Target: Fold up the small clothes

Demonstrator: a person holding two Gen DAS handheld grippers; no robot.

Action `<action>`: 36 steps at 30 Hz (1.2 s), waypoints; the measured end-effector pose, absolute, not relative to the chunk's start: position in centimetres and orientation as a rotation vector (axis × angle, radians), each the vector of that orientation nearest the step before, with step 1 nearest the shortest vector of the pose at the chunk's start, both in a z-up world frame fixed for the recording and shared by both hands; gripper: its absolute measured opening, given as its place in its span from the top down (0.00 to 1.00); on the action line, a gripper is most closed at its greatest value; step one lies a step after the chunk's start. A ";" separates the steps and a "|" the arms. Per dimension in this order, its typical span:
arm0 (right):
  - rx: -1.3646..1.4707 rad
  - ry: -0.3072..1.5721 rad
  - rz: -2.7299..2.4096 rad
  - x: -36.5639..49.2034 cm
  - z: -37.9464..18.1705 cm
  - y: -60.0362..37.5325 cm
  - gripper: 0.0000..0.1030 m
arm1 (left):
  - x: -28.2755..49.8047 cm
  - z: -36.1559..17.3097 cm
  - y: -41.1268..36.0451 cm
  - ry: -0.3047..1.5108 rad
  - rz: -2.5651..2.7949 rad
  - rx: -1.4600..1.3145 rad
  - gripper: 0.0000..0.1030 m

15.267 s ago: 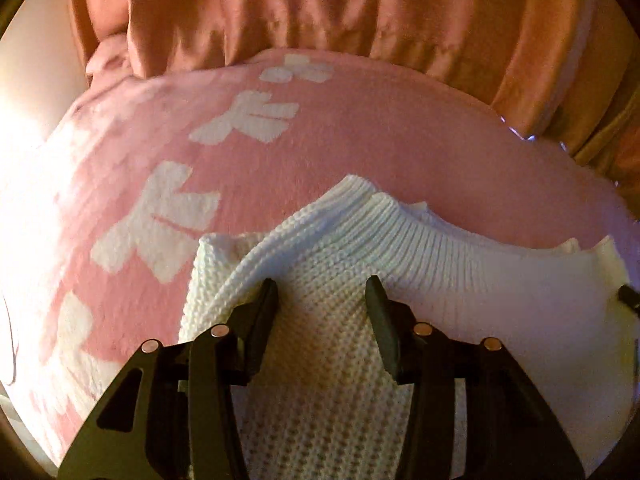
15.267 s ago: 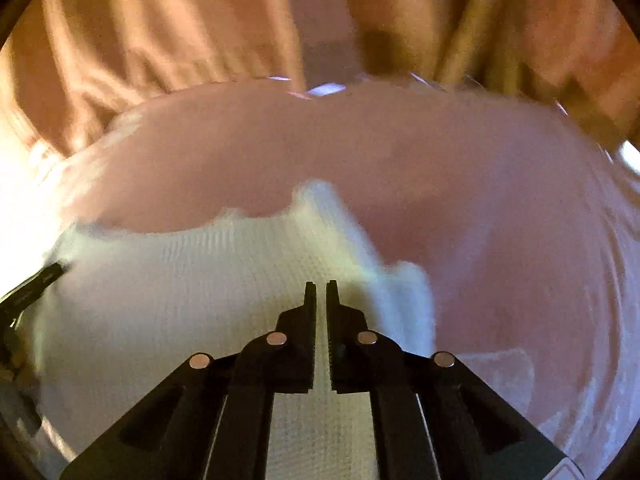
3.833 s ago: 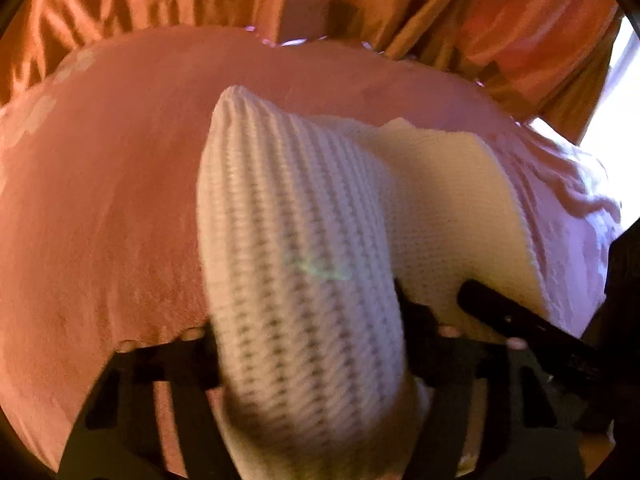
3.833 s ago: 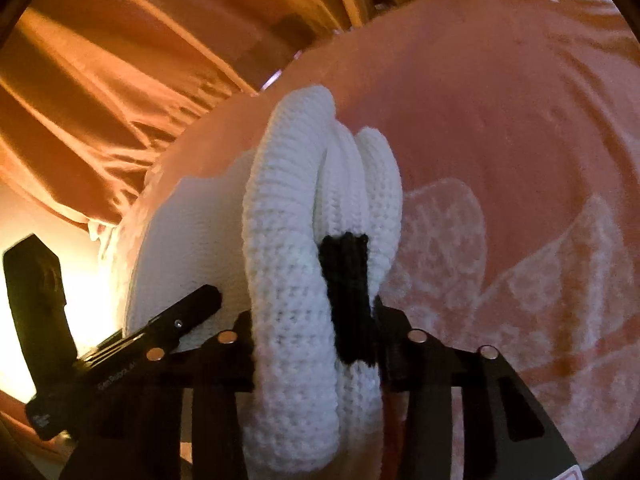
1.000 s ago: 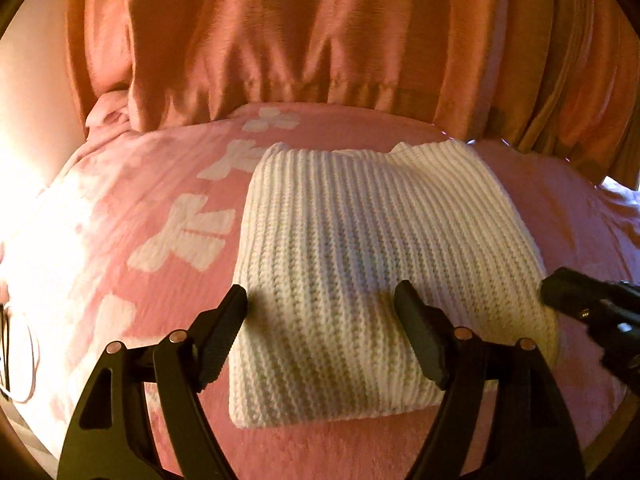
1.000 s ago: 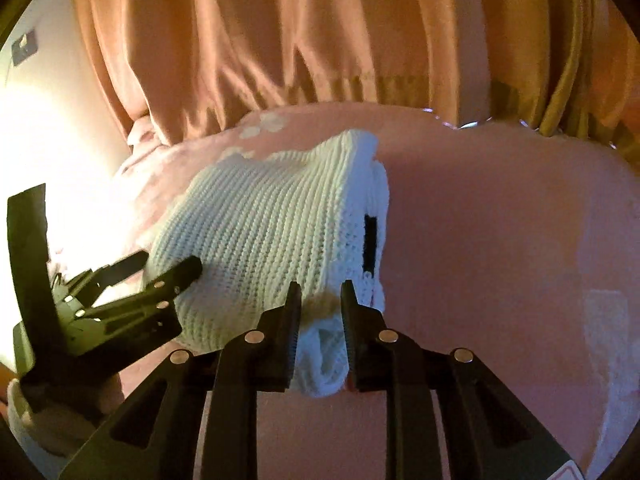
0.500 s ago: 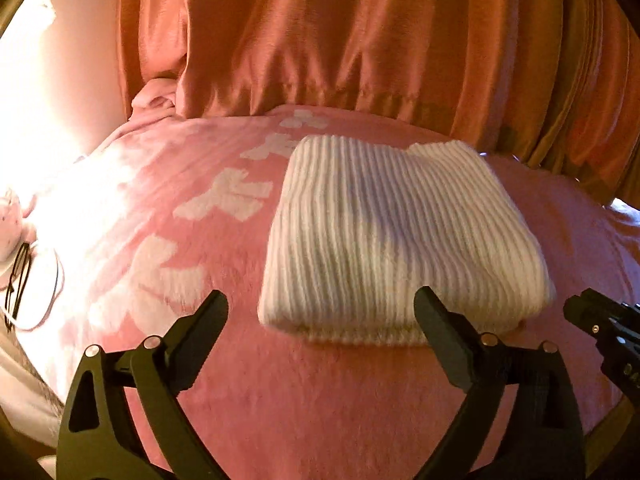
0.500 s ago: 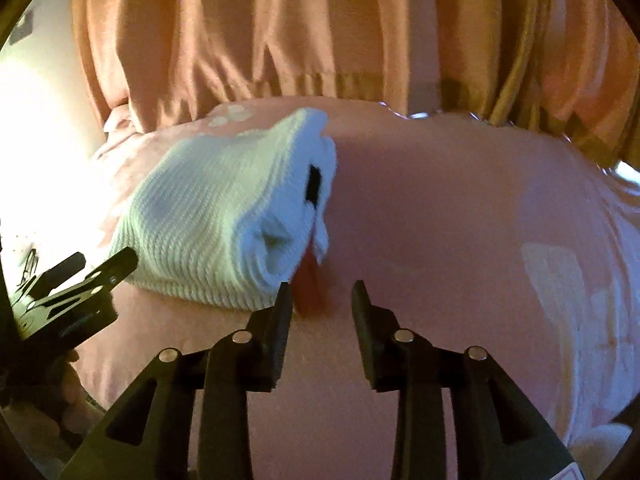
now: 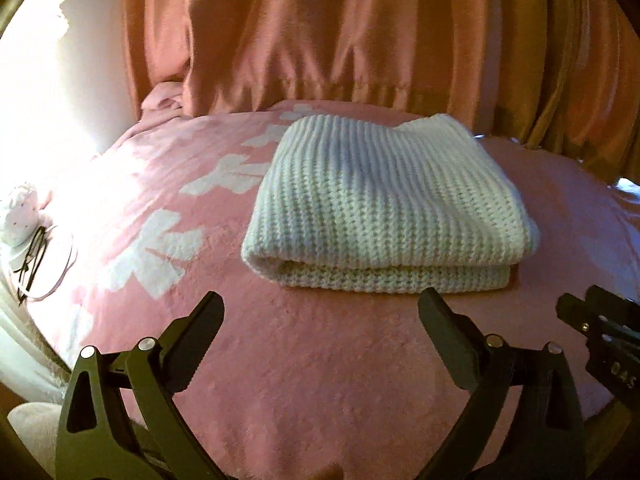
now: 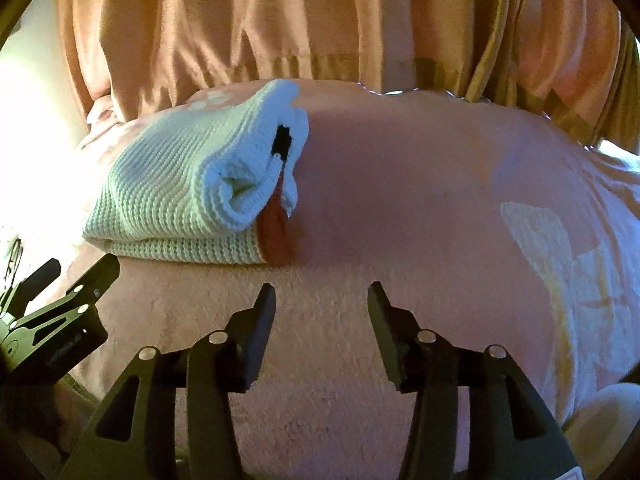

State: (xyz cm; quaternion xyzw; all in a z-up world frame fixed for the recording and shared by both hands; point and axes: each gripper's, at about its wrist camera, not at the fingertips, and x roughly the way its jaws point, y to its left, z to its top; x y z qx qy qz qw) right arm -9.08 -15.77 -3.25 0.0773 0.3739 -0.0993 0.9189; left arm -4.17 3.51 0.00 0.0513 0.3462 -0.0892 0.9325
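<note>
A white knit sweater [image 9: 384, 204] lies folded in a neat stack on the pink blanket [image 9: 320, 360]. It also shows in the right wrist view [image 10: 188, 200], with a black label and an orange tag [image 10: 274, 228] at its right end. My left gripper [image 9: 320, 312] is open and empty, a short way in front of the sweater. My right gripper [image 10: 322, 300] is open and empty, in front of the sweater's right end. Each gripper shows at the edge of the other's view.
Orange curtains [image 9: 360, 40] hang behind the bed. The blanket has white bow patterns [image 9: 156, 248]. A small white object and a thin dark cord [image 9: 28, 240] lie at the left edge, by a bright wall.
Both grippers have drawn back from the folded sweater. The right gripper let go of its edge and opened wider. The sweater lies still.
</note>
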 end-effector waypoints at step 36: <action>0.133 0.746 -0.236 -9.9 -4.1 -13.8 0.37 | -4.4 -1.2 2.4 0.727 -0.162 0.148 0.07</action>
